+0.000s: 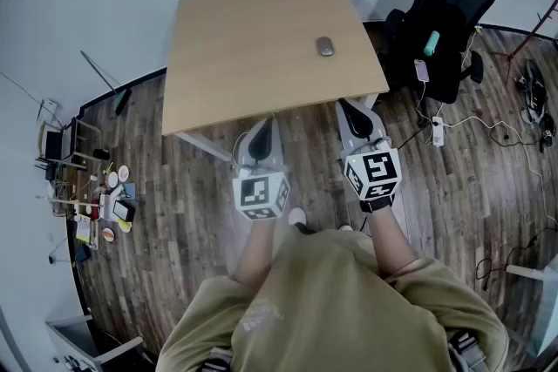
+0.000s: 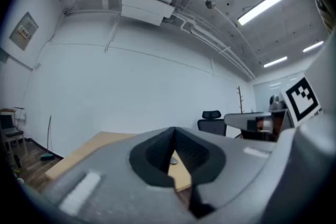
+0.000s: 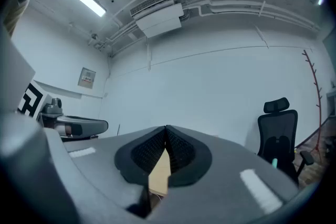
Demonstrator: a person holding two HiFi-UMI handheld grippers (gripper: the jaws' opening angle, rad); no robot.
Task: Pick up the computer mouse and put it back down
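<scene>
A small grey computer mouse [image 1: 325, 47] lies on the light wooden table [image 1: 253, 39], towards its right side. Both grippers are held level just short of the table's near edge, well back from the mouse. My left gripper [image 1: 262, 125] is shut with nothing in it, and my right gripper [image 1: 347, 107] is shut and empty too. In the left gripper view the closed left gripper [image 2: 174, 132] leaves a small gap lower down, through which the mouse [image 2: 173, 161] shows far off. In the right gripper view only a strip of table [image 3: 159, 173] shows below the right gripper [image 3: 166, 129].
A black office chair [image 1: 445, 4] stands right of the table, holding a teal item. A power strip and cables [image 1: 438, 131] lie on the wooden floor at the right. A cluttered low shelf [image 1: 87, 187] stands at the far left.
</scene>
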